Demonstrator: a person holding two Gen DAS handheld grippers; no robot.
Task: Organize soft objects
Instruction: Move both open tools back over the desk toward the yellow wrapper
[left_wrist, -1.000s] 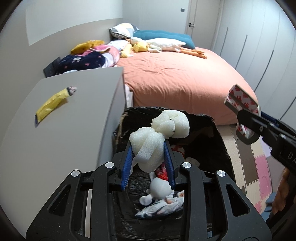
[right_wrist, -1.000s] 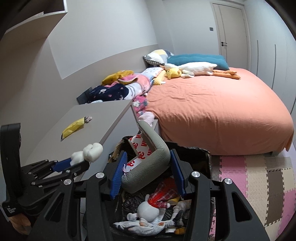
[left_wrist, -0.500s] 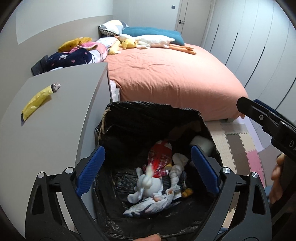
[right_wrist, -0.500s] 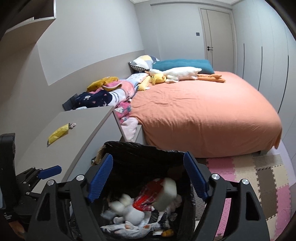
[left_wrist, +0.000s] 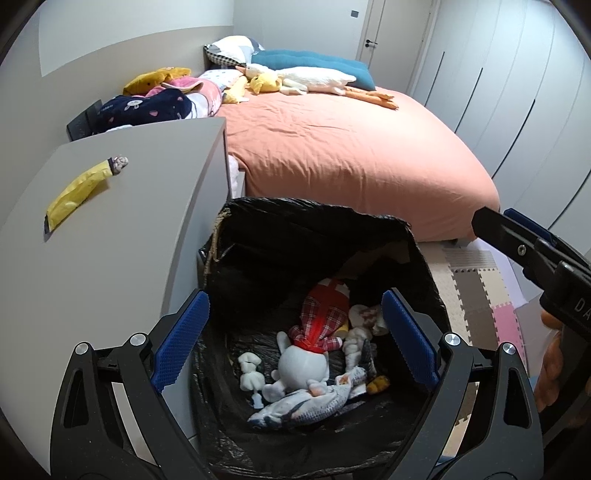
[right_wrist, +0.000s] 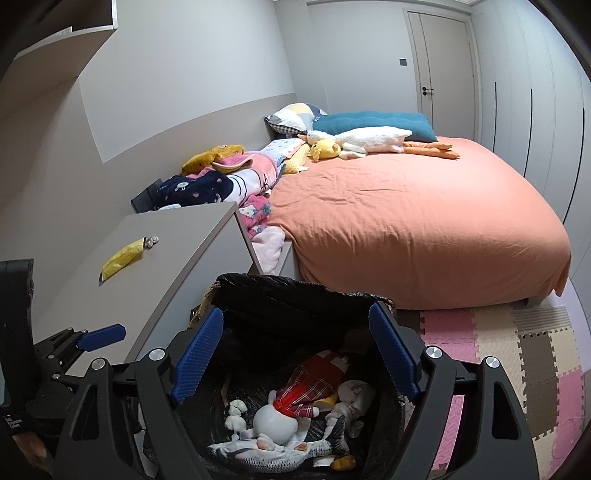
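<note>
An orange bed (left_wrist: 351, 155) fills twelve o'clock, a grey cabinet (left_wrist: 110, 236) with a yellow pouch (left_wrist: 75, 192) at ten. Below, the black-lined bin (left_wrist: 295, 229) holds soft toys (left_wrist: 306, 365); the left gripper (left_wrist: 293, 339) and right gripper (right_wrist: 295, 354) both gape wide, empty, above it.

Bed with orange cover (right_wrist: 424, 221), grey cabinet top (left_wrist: 122, 229), puzzle-piece floor mat (right_wrist: 517, 354), closed door (right_wrist: 443, 70), perhaps wardrobe panels (left_wrist: 517, 81).

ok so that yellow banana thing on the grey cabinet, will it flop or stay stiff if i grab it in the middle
The yellow banana toy lies flat and creased on the grey cabinet, so it probably sags at both ends when lifted. It looks like thin fabric, likely light and easy to pinch. Pushed, it would probably slide, not roll.
</note>
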